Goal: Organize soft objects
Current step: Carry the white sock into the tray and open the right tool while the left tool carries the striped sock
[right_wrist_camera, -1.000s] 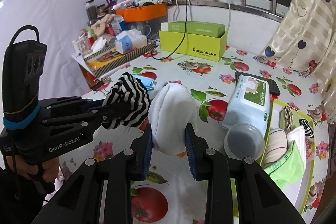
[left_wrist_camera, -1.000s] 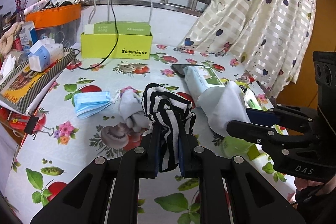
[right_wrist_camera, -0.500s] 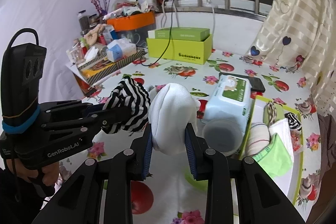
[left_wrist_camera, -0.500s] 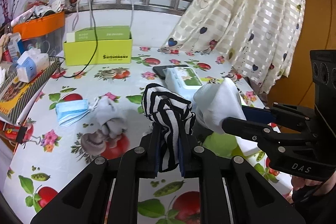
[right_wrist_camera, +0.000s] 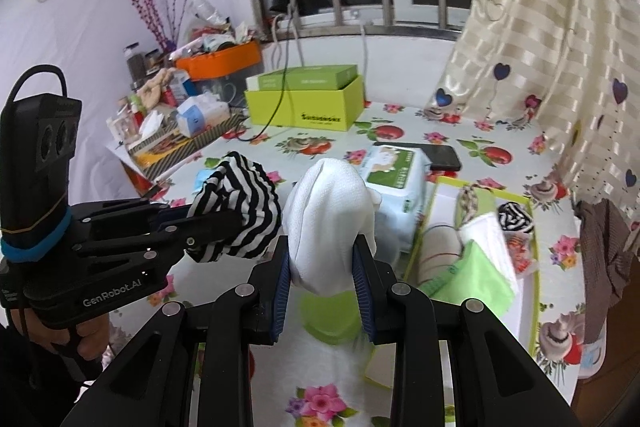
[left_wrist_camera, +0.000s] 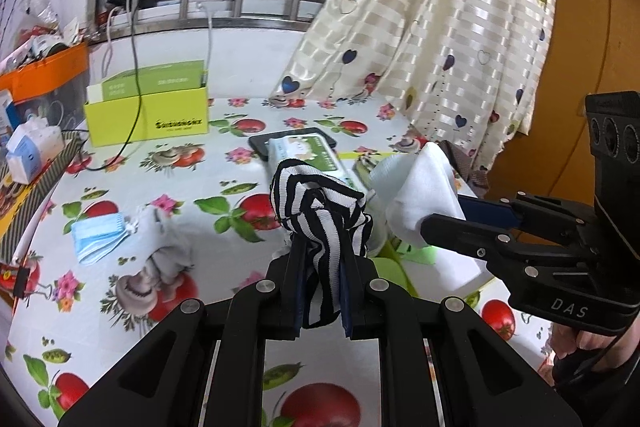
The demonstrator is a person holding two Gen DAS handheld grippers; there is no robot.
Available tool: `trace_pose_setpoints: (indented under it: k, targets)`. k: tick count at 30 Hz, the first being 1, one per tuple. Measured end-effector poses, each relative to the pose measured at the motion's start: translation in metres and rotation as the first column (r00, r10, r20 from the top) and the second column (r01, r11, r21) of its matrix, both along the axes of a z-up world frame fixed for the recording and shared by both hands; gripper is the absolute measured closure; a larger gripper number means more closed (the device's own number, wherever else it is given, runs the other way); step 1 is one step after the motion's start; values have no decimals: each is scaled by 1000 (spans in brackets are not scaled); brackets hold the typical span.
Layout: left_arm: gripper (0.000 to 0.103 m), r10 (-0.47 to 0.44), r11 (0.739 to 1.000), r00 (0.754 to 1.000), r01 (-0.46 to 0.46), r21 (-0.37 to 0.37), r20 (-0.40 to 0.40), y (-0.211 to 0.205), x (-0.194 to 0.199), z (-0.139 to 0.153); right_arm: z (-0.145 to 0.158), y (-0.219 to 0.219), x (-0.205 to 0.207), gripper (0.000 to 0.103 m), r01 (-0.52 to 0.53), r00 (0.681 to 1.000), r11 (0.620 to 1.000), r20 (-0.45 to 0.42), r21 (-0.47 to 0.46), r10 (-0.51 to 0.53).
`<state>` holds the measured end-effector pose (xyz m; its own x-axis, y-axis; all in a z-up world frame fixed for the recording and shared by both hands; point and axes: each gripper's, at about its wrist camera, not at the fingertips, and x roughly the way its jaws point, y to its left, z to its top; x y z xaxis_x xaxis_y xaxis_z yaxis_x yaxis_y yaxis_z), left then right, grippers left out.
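1. While both claws hang above the desk (left_wrist_camera: 240, 147), the left claw (left_wrist_camera: 320, 291) is clamped tight on a black-and-white striped cloth (left_wrist_camera: 320, 211), whose bunched top bulges above the fingers and whose tail hangs down between them.
2. From the right wrist view the same left claw (right_wrist_camera: 224, 227) reaches in from the left, and the striped cloth (right_wrist_camera: 240, 203) sits clear of the desk at its tip.
3. The right claw (right_wrist_camera: 324, 283) is closed on a white sock (right_wrist_camera: 326, 223), its blue pads pressing the sock from both sides; the rounded end stands up above the fingers.
4. In the left wrist view the right claw (left_wrist_camera: 444, 215) comes in from the right, and the white sock (left_wrist_camera: 420, 195) is just beside the striped cloth, slightly farther back.
5. A green-rimmed tray (right_wrist_camera: 532, 291) lies on the desk to the right of the sock; it holds a green cloth (right_wrist_camera: 472, 287), a white folded cloth (right_wrist_camera: 484, 235) and a small striped roll (right_wrist_camera: 516, 219).
6. A pack of wet wipes (right_wrist_camera: 396, 175) lies behind the sock, with a phone (right_wrist_camera: 440, 155) at its far edge.
7. On the left part of the desk a blue face mask (left_wrist_camera: 100, 235) lies flat, and a grey sock (left_wrist_camera: 168, 247) is just beside it.
8. A yellow-green box (left_wrist_camera: 148, 115) stands near the wall, with a cable (left_wrist_camera: 136, 83) running over it.
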<state>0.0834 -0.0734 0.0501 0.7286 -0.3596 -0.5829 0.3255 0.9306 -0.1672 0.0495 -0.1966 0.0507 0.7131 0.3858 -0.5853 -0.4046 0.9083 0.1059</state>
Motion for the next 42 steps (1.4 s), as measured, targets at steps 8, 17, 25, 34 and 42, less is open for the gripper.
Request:
trace_pose_setpoints:
  k: [8,17,25,34,42]
  targets:
    - [89,-52,999,999,52,-3,-1,-24,3,1,-2,-32,-3,75,69,998,998,-4,12,-68]
    - [89,-102,995,995,102,1,-22,-47,7,-4,-9,-67,-6,75,143,989,989,-22,20,-143]
    - [89,-148,989,988,149,12,-52,-70,11,-14,-27,-96,-5,75,199,978,980,-69,14,-197]
    - [89,-210,977,973,213,29,-96,-101,17,-28,-56,-123,-2,75,259,956,966,-142,-15,-258]
    - [89,-241,967,960,249,44,-139,-123,27,-42,-67,-133,2,74,270,948,963,-169,-12,-268]
